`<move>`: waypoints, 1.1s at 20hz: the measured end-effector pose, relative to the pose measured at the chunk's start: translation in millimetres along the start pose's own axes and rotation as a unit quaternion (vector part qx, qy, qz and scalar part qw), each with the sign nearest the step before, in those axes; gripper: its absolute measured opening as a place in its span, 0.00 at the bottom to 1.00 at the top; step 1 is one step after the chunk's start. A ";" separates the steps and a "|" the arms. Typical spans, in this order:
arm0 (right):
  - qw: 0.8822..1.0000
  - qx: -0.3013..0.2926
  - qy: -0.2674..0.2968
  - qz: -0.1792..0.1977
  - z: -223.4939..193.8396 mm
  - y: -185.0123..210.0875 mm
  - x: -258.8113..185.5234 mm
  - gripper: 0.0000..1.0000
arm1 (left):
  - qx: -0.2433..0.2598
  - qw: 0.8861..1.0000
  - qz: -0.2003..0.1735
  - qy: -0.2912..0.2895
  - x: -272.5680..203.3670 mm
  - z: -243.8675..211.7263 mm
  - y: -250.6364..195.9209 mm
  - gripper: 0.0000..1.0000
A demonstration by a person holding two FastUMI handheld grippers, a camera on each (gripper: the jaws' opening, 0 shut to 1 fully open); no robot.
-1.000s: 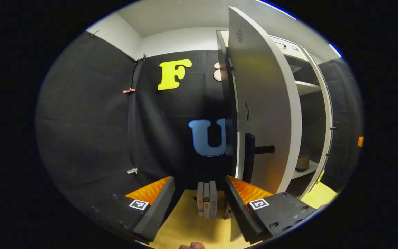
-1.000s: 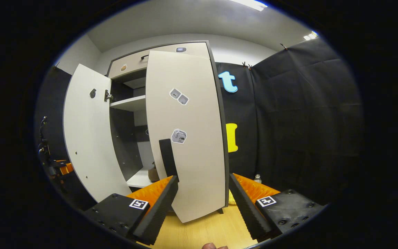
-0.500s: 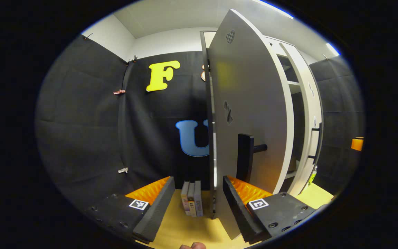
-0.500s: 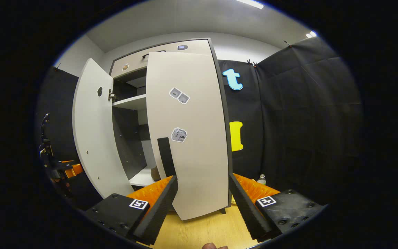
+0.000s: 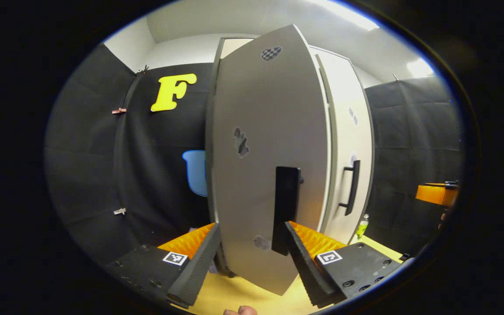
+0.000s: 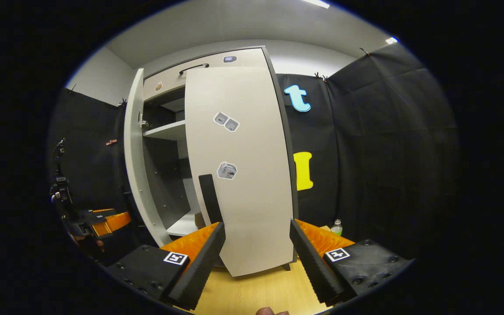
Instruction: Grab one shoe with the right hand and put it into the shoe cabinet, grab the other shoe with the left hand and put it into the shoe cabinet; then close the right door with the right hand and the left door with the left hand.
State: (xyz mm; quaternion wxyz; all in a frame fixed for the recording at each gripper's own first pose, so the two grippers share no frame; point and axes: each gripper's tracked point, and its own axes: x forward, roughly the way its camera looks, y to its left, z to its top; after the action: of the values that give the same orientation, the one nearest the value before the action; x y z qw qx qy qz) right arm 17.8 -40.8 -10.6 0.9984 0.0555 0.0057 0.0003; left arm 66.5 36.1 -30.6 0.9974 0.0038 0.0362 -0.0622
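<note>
Both claws gaped empty; left claw faced the stiff, hinged left door, best pushed beside its handle

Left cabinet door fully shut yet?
No, in the right gripper view the left door stands ajar, with the shelf inside exposed.

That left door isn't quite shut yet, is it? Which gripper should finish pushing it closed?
The left. In the left gripper view the left gripper sits right at the left door, by its handle, jaws open. The right gripper faces the already closed right door.
</note>
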 end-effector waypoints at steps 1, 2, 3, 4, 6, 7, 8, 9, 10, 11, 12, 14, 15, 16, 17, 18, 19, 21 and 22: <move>1.000 0.000 -0.001 0.001 -0.3 2.3 0.6 0.98 | 0.004 1.000 -0.004 -0.004 -2.8 3.2 -10.8 0.92; 1.000 -0.001 -0.002 0.003 0.1 3.8 1.0 0.98 | 0.009 1.000 -0.005 -0.008 -7.1 6.1 -19.5 0.92; 1.000 -0.003 -0.002 0.004 0.3 5.5 0.7 0.98 | 0.012 1.000 -0.007 -0.010 -10.1 8.5 -28.1 0.91; 1.000 -0.003 -0.003 0.004 1.1 7.2 0.9 0.98 | 0.011 1.000 -0.012 -0.011 -12.6 8.9 -36.5 0.92; 1.000 -0.004 -0.007 0.005 3.6 10.3 1.2 0.98 | 0.000 1.000 -0.023 -0.014 -20.7 11.6 -49.9 0.93; 1.000 -0.006 -0.009 0.006 4.7 11.7 0.3 0.98 | -0.005 1.000 -0.026 -0.015 -24.9 12.4 -54.9 0.93; 1.000 -0.009 -0.011 0.007 5.8 12.6 -0.7 0.98 | -0.007 0.999 -0.029 -0.015 -28.2 12.4 -59.2 0.92; 1.000 -0.010 -0.011 0.007 6.3 14.4 -2.0 0.98 | -0.008 0.999 -0.030 -0.015 -32.7 13.4 -61.7 0.92; 1.000 -0.011 -0.011 0.009 5.9 16.4 -4.0 0.98 | -0.009 0.999 -0.029 -0.014 -34.9 13.1 -65.6 0.94; 1.000 -0.011 -0.011 0.010 6.3 17.6 -5.1 0.98 | -0.011 0.999 -0.029 -0.012 -36.9 12.2 -68.3 0.94; 1.000 -0.013 -0.012 0.011 6.3 18.2 -7.3 0.98 | -0.012 0.999 -0.031 -0.011 -38.0 11.4 -72.4 0.93; 1.000 -0.016 -0.013 0.013 6.7 20.0 -10.3 0.98 | -0.013 0.999 -0.032 -0.014 -43.4 12.8 -75.5 0.92; 1.000 -0.017 -0.012 0.014 6.1 20.8 -11.2 0.98 | -0.011 0.999 -0.031 -0.015 -45.6 12.9 -75.9 0.93; 1.000 -0.016 -0.012 0.015 6.1 21.1 -12.7 0.98 | -0.008 0.999 -0.031 -0.015 -46.9 13.2 -76.4 0.93; 1.000 -0.016 -0.012 0.015 7.4 21.5 -13.4 0.98 | -0.006 0.999 -0.030 -0.016 -47.2 14.1 -76.3 0.93; 1.000 -0.015 -0.013 0.016 7.8 21.5 -14.0 0.98 | -0.005 0.999 -0.031 -0.017 -49.0 15.2 -77.1 0.94; 1.000 -0.013 -0.013 0.017 8.2 22.1 -14.7 0.98 | -0.005 0.999 -0.031 -0.017 -50.6 16.1 -77.8 0.93; 1.000 -0.013 -0.015 0.017 9.1 22.1 -17.2 0.98 | -0.007 0.999 -0.029 -0.018 -52.1 15.8 -77.2 0.93; 1.000 -0.014 -0.015 0.017 9.2 21.6 -18.2 0.98 | -0.009 0.999 -0.029 -0.017 -52.9 15.8 -77.5 0.93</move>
State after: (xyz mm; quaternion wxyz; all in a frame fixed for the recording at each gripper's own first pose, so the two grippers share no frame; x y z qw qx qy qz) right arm -0.3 -20.4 1.2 0.9990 0.0415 -0.0105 0.0162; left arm 5.6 -34.5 -11.2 0.9957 -0.0068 0.0200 -0.0907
